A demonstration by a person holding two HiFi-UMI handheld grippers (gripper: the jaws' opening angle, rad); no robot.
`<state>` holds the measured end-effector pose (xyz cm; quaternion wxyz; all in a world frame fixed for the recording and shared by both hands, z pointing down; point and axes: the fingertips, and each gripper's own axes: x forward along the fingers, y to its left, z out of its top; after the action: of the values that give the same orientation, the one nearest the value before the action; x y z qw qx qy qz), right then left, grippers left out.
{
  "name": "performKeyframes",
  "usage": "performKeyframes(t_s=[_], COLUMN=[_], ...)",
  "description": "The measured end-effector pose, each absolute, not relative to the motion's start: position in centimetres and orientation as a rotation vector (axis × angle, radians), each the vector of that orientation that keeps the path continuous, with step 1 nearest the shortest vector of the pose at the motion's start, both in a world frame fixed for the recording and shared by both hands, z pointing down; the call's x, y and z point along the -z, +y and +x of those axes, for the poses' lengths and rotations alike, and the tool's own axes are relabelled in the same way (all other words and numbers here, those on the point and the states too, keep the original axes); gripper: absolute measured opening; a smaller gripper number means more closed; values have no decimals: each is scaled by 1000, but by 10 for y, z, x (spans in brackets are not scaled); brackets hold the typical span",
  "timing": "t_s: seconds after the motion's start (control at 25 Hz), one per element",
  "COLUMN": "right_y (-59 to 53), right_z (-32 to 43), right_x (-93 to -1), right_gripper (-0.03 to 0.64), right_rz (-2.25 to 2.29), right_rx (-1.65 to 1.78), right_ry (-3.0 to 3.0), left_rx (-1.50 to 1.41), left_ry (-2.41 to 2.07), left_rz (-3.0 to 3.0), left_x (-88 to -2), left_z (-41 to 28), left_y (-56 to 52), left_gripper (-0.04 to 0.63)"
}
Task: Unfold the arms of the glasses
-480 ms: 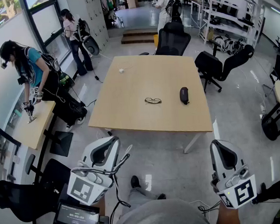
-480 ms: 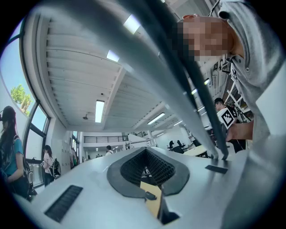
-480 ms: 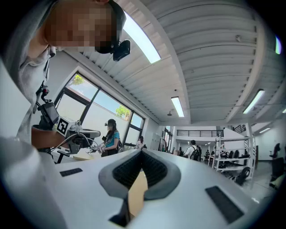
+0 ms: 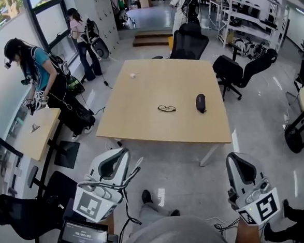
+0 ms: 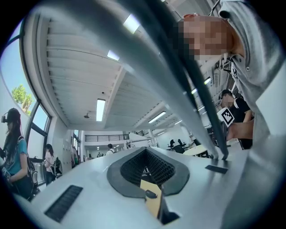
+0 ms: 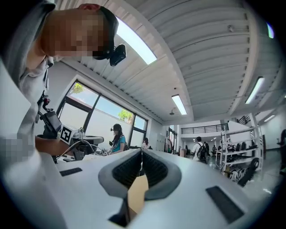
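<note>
Two grippers are sitting in our hands at the bottom of the head view, both well short of the tabletop (image 4: 141, 121). We are holding the left gripper (image 4: 117, 154) over the grey floor (image 4: 186, 168), with its marker cube facing up at us. In the left gripper view its fingers (image 5: 134, 167) are lying clenched together with nothing between them. We are holding the right gripper (image 4: 238, 160) on the other side, and in the right gripper view its fingers (image 6: 123, 172) are likewise pressing pad against pad, grasping nothing. Both grippers are aiming out into the room and slightly upward.

Beyond them, the glasses (image 4: 166, 109) are lying near the middle of the light wooden tabletop, well apart from either gripper. Their long axis is running side to side across the view, roughly parallel to the near edge. They are showing too small for us to tell which way the front is facing or whether the arms are folded. A dark case (image 4: 200, 103) is lying near them on the right, apart from them, with its long axis pointing away from us. Farther off, a small white object (image 4: 132, 76) is resting near the far left of the tabletop, and a black office chair (image 4: 187, 42) is standing at the far edge.
</note>
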<state>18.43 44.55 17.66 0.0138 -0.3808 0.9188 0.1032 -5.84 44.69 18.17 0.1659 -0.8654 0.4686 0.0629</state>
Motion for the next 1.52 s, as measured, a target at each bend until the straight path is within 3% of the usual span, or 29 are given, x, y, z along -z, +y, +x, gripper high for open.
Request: performKeyframes(t_s=[1.2,1.52], right_y=[402,357], right_z=[211,181], right_x=[-189,-205], right_gripper=[8,8], right_rz=[-1256,-1260], right_rx=[-281,-229], right_ry=[2859,2878], left_rx=[-134,-106], left_ry=[1307,1324], left_rz=[-2509,-2544], left_x=[-191,-204], left_z=[-29,-57], left_y=[400,362], left_gripper=[6,6])
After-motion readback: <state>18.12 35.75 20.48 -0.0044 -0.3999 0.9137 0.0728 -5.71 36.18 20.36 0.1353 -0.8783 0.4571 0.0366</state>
